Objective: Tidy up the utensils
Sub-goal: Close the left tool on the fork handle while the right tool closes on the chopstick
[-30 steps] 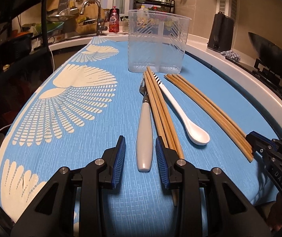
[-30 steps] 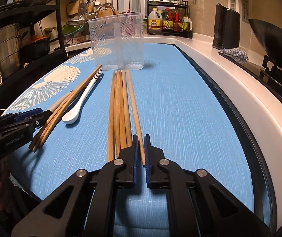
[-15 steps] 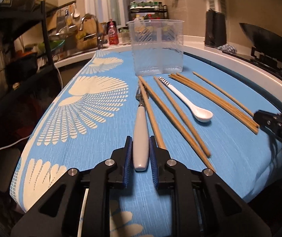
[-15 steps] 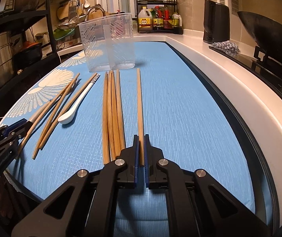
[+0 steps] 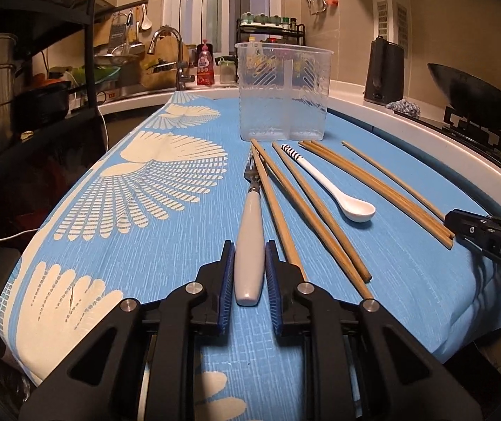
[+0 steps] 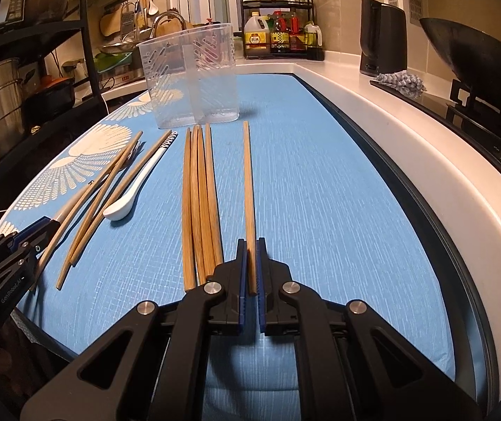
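My left gripper [image 5: 249, 251] is shut on the white handle of a fork [image 5: 250, 245], whose tines point toward a clear plastic utensil holder [image 5: 283, 91]. Three loose chopsticks [image 5: 306, 210] lie just right of the fork, then a white ceramic spoon [image 5: 334, 189] and a bundle of chopsticks [image 5: 376, 189]. My right gripper [image 6: 249, 245] is shut on a single chopstick [image 6: 248, 182], pulled right of the bundle [image 6: 199, 203]. The holder [image 6: 190, 73] stands beyond. The spoon [image 6: 134, 189] lies to the left.
A blue cloth with white fan prints [image 5: 166, 182] covers the counter. A black kettle [image 6: 383, 35], a wok on the stove [image 6: 474, 52] and a bottle rack [image 6: 278, 31] stand right and behind. A sink and shelves [image 5: 40, 80] are at the left.
My left gripper closed on the fork handle. My right gripper closed on one chopstick and drew it right, away from the bundle. Both views have lifted slightly.
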{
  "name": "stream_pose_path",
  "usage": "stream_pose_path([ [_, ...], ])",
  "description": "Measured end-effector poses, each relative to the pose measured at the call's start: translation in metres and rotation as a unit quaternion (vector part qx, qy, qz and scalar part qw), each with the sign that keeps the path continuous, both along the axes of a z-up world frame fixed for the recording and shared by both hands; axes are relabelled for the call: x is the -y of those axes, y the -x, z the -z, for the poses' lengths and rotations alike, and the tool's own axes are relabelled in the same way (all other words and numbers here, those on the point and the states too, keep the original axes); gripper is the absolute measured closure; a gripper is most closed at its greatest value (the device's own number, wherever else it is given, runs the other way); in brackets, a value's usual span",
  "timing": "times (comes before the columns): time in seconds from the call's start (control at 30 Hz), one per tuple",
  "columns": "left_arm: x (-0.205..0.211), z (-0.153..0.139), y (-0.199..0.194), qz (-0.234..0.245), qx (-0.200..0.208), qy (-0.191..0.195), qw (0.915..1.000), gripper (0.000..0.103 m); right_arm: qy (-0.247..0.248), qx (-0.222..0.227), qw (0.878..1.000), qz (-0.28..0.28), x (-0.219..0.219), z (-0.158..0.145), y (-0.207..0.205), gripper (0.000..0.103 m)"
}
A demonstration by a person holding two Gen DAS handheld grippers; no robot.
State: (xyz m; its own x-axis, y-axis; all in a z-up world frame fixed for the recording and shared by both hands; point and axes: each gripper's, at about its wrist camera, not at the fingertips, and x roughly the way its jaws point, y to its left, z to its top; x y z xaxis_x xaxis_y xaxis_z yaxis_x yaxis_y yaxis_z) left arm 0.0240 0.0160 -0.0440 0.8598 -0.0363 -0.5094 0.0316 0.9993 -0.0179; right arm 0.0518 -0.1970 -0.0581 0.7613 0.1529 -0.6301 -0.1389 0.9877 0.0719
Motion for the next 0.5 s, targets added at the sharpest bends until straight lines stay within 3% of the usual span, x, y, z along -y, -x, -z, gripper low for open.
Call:
stream_pose_path([
  [0.5,0.0008,-0.0004,-0.0014,-0.006,-0.006,0.004,1.0000,0.085,0.013,0.007,1.000,-0.006,-0.0050,-0.0006,-0.0053,0.098],
])
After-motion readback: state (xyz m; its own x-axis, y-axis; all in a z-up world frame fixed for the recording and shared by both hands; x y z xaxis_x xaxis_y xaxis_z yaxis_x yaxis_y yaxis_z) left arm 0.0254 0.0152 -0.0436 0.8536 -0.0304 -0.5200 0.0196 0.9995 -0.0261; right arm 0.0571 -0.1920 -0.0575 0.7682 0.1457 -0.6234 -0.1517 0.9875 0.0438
